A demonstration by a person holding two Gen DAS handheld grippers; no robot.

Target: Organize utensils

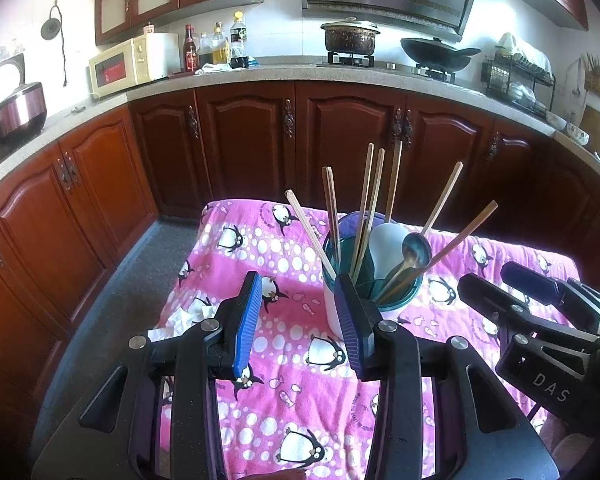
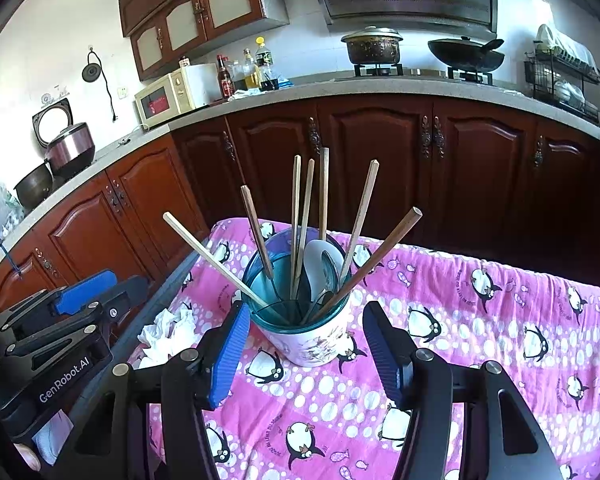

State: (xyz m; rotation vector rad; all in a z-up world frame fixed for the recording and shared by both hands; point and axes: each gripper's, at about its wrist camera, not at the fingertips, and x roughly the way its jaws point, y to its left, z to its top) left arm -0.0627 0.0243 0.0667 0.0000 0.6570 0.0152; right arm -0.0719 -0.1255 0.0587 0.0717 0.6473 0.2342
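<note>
A white utensil holder (image 2: 312,340) with a teal rim stands on the pink penguin cloth (image 2: 480,360). It holds several wooden chopsticks (image 2: 296,224), a white spoon (image 2: 320,264) and a metal spoon (image 1: 416,250). The holder also shows in the left wrist view (image 1: 334,308). My left gripper (image 1: 300,316) is open and empty, just left of and in front of the holder. My right gripper (image 2: 304,340) is open and empty, with its fingers on either side of the holder's near face. The left gripper also shows at the left of the right wrist view (image 2: 88,294).
Crumpled white tissue (image 2: 168,334) lies on the cloth's left edge. The table's left edge drops to grey floor (image 1: 140,280). Wooden cabinets (image 1: 260,140) and a counter with a microwave (image 1: 128,66), bottles, pot and wok stand behind.
</note>
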